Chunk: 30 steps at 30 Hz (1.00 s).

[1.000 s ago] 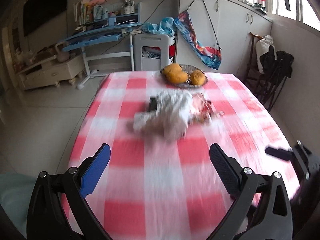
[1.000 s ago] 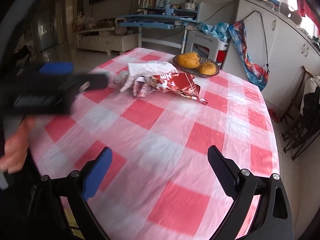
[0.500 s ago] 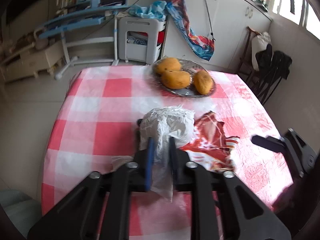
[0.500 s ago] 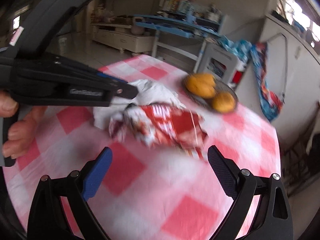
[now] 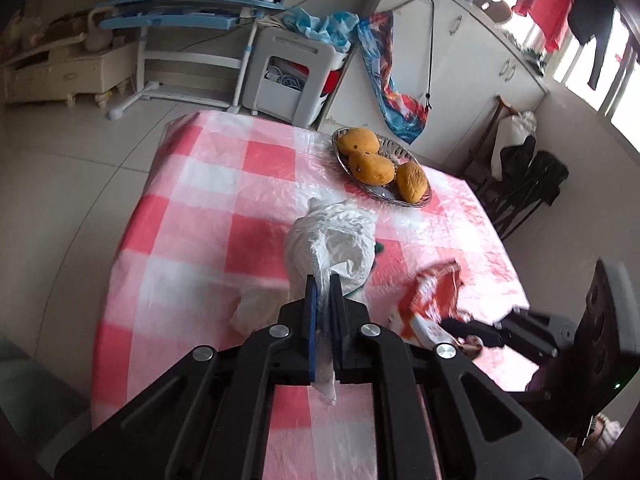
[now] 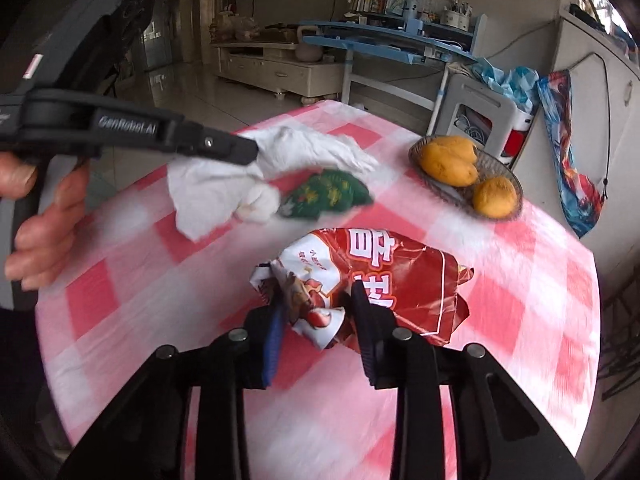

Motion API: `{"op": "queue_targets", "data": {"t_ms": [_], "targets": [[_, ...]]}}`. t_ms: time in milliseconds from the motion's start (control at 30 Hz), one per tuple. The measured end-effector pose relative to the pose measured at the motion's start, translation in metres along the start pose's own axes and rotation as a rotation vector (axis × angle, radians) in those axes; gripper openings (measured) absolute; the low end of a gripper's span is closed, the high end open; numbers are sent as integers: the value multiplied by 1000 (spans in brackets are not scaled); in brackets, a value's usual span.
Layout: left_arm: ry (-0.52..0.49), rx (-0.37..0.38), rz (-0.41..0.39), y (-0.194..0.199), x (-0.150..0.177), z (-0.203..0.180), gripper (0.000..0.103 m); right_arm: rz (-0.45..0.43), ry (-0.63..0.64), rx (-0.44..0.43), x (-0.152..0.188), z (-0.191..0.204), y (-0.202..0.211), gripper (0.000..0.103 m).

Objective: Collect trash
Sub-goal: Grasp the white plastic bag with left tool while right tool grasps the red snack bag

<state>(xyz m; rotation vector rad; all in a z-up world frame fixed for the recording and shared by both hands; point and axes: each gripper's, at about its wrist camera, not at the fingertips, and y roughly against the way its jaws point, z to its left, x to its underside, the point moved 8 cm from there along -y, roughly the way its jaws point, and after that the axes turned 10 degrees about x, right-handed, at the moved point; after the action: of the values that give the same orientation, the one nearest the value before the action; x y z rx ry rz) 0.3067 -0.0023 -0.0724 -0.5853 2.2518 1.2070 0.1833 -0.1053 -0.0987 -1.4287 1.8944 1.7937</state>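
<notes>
Left wrist view: left hand-held gripper, spread wide a second ago, now pinched tight on white plastic bag. Right hand-held gripper closing, red snack wrapper crumpling between the pads. Both pieces gripped, so probably ready for lifting; green packet left lying. Desk under red-and-white checked cloth, mango basket at far edge; tiled floor, blue study desk behind

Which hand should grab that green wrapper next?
Neither is free: left gripper is shut on the white plastic bag, right gripper is closing on the red snack bag. Green wrapper lies nearer the left.
</notes>
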Motion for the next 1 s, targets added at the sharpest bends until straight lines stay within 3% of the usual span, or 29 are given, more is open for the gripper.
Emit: {"op": "queue_targets", "data": {"t_ms": [233, 533, 633, 667, 800, 900, 1000], "targets": [[43, 16, 7, 32, 42, -2, 6, 30, -45, -1, 35, 14, 40, 30], [44, -35, 49, 64, 108, 3, 7, 37, -75, 21, 68, 29, 69, 31], [35, -45, 50, 70, 118, 4, 7, 25, -104, 26, 72, 27, 73, 41], [26, -50, 45, 72, 120, 3, 8, 19, -118, 25, 74, 27, 74, 49], [-37, -91, 27, 78, 118, -5, 27, 5, -141, 26, 76, 26, 74, 63], [-110, -139, 15, 77, 112, -14, 40, 7, -130, 33, 74, 28, 70, 64], [-166, -188, 30, 66, 109, -16, 42, 32, -143, 40, 78, 26, 60, 62]]}}
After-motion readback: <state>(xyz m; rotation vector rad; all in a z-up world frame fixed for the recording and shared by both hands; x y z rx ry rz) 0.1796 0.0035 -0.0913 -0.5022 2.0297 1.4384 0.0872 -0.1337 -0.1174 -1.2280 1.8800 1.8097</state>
